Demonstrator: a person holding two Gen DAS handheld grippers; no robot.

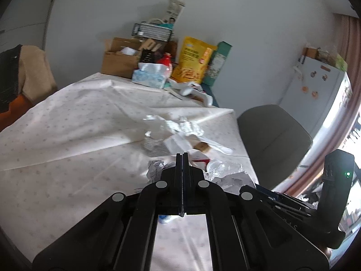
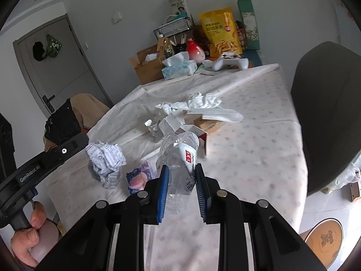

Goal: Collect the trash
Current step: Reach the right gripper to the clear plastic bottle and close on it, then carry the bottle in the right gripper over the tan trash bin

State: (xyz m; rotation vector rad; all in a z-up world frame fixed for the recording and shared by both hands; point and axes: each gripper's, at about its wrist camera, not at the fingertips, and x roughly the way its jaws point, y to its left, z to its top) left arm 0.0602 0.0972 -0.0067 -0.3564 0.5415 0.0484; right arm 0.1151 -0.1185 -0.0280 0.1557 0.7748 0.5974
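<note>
Bench [image 2: 259,135] with dotted cloth, trash pile mid-bench. Right gripper [image 2: 181,176] fingers clamped on crushed clear bottle [image 2: 178,153], nearest the camera; crumpled paper [image 2: 105,160] left of bottle. Left gripper [image 1: 182,158] fingers closed, empty.

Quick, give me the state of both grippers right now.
Left gripper: closed, nothing visible between its fingers.
Right gripper: closed on the crushed clear plastic bottle, held between the blue pads.
</note>
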